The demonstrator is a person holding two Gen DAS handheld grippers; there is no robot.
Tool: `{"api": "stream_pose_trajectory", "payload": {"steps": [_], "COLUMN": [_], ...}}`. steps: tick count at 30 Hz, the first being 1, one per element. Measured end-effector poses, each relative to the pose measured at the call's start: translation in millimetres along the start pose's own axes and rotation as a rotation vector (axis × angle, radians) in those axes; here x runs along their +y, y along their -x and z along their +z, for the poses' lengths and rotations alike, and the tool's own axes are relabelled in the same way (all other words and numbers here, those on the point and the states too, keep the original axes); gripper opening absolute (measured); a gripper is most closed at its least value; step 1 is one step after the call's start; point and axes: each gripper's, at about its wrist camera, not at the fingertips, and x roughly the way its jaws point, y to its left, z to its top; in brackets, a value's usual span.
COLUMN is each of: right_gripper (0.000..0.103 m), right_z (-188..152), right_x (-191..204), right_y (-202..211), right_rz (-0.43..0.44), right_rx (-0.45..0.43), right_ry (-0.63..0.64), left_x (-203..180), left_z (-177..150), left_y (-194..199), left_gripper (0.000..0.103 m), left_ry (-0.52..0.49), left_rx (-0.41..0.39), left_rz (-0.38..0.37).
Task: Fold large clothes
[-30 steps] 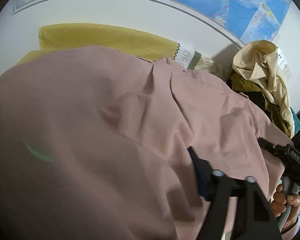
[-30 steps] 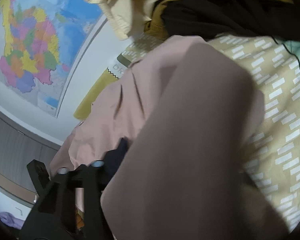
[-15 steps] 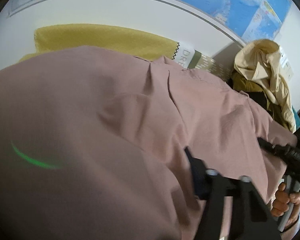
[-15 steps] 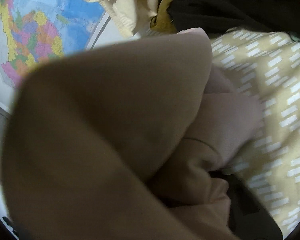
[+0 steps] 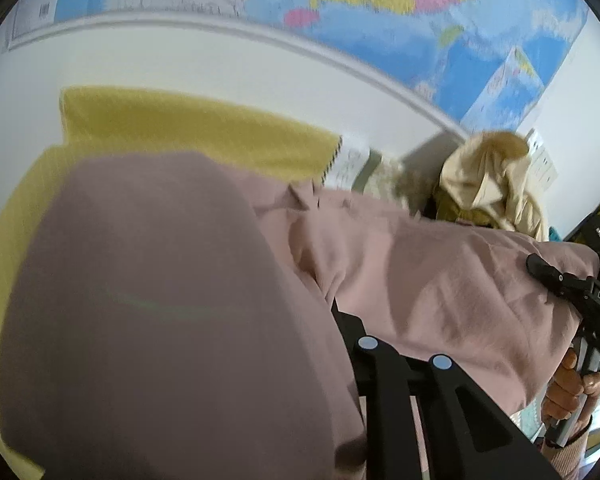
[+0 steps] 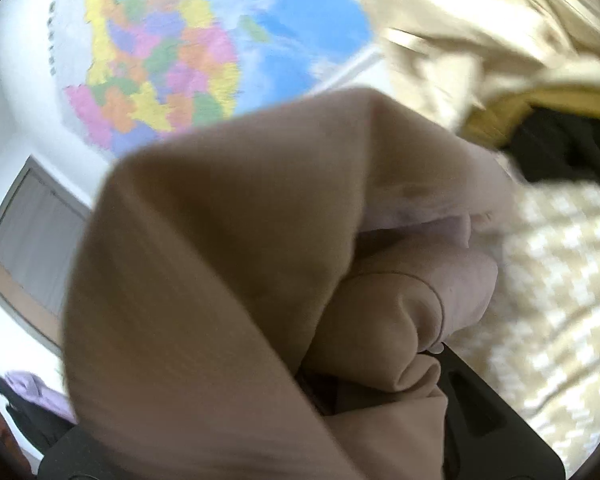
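**Both jaws closing on the pink garment**

Jaws of both grippers are narrowing, each with pink cloth between them. On the left gripper (image 5: 342, 320) the garment (image 5: 440, 280) bunches over and between the black fingers, hiding their tips, and a big fold hangs close to the lens on the left. From there the cloth stretches rightward to the right gripper (image 5: 540, 266), whose tip bites into the far edge; a hand (image 5: 568, 392) grips its handle below. In the right wrist view the same garment (image 6: 240, 260) fills the middle, a hemmed edge gathered right at the right gripper (image 6: 432, 354), only one finger (image 6: 472, 396) showing, so how tightly it pinches I cannot tell.

Under the garment lies a yellow blanket (image 5: 180, 128) on the bed, with patterned bedding (image 6: 560, 280) to the right. A clothes pile (image 5: 488, 184), cream over mustard, sits against the wall. A map (image 5: 380, 0) hangs above.
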Motion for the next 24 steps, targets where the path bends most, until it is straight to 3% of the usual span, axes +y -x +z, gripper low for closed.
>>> {"api": "stream_pose_trajectory", "payload": {"steps": [4,10,14,16,18,20,22,24], "right_gripper": [0.013,0.013,0.012,0.012,0.013,0.013,0.014,0.017], "right_z": [29,84,104,96,76,53,18,-9], "right_x": [30,83,119,129,128,118,95,74], "right_y": [-24,-85,-139,-171,-219,-255,-307,-334], "right_rz": [0.04,0.105,0.201,0.25,0.279,0.254,0.193,0.16], "right_rx": [0.012,0.017,0.02,0.03,0.111,0.19,0.333,0.418], "right_ry": [0.055,0.124,0.179,0.191,0.189,0.174,0.13,0.097], "left_x": [10,50,97,127,171,208,256,280], "left_z": [39,110,151,156,149,138,115,98], "left_y": [22,50,83,95,90,72,37,20], "left_gripper": [0.018,0.018,0.018,0.018,0.019,0.019,0.019,0.019], "left_ry": [-0.03,-0.033,0.018,0.055,0.111,0.169,0.238,0.281], "left_rx": [-0.063,-0.143,-0.268,-0.329,-0.337,-0.285,-0.175,-0.121], "left_rz": [0.045,0.176,0.264,0.299,0.349,0.413,0.494,0.491]}}
